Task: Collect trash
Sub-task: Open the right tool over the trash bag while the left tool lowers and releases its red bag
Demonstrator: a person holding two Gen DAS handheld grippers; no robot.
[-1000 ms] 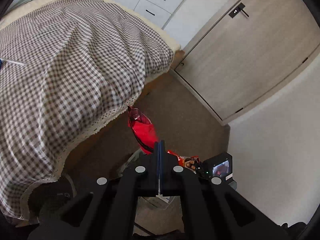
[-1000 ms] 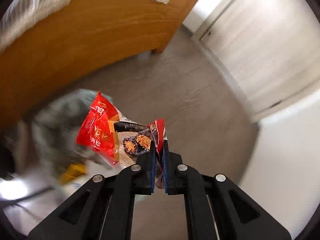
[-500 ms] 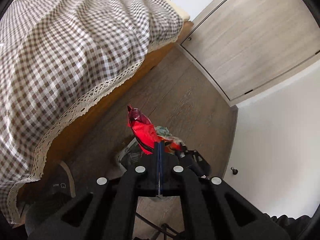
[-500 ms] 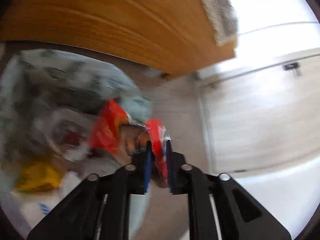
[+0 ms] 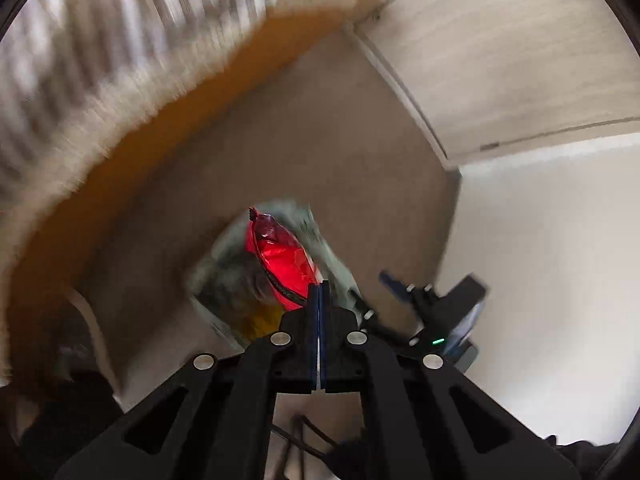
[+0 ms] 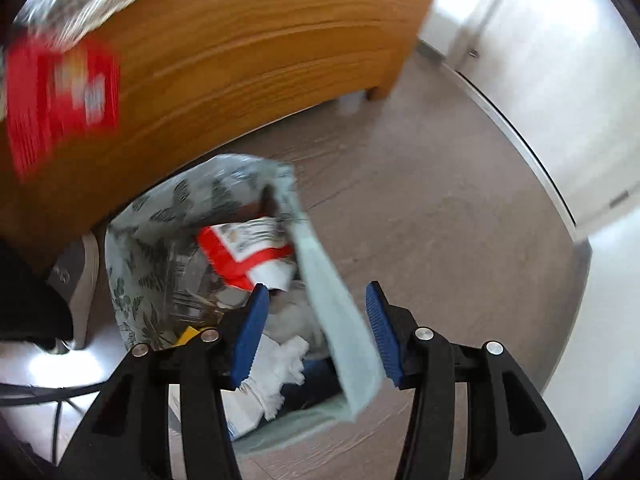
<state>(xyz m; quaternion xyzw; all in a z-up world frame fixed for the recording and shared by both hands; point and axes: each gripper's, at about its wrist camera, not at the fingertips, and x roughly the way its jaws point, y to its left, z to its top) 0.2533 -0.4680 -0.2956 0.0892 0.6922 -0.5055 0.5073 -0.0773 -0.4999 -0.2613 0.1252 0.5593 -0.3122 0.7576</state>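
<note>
My left gripper [image 5: 319, 286] is shut on a shiny red wrapper [image 5: 282, 258], which hangs over the mouth of a leaf-patterned trash bag [image 5: 224, 280] on the floor. The right gripper [image 5: 432, 304] shows beside it at the right. In the right wrist view my right gripper [image 6: 316, 288] hovers over the same trash bag [image 6: 160, 220]. Its blue pads [image 6: 254, 320] are opening, with only the bag's pale rim [image 6: 340, 320] passing between them, ungripped. A red and white wrapper [image 6: 240, 252] lies inside the bag among white paper. A blurred red packet [image 6: 60, 100] shows at the upper left.
A wooden bed frame [image 6: 240, 60] with a checked, lace-edged cover [image 5: 100, 60] stands right behind the bag. A pale door [image 5: 520, 60] and a white wall [image 5: 540, 280] close off the right. A slipper [image 6: 86, 264] and black cables [image 6: 40, 392] lie left of the bag.
The right gripper has opened and the red snack wrapper it held now lies in the bag. The left gripper has come down toward the bag, still holding its red wrapper.
</note>
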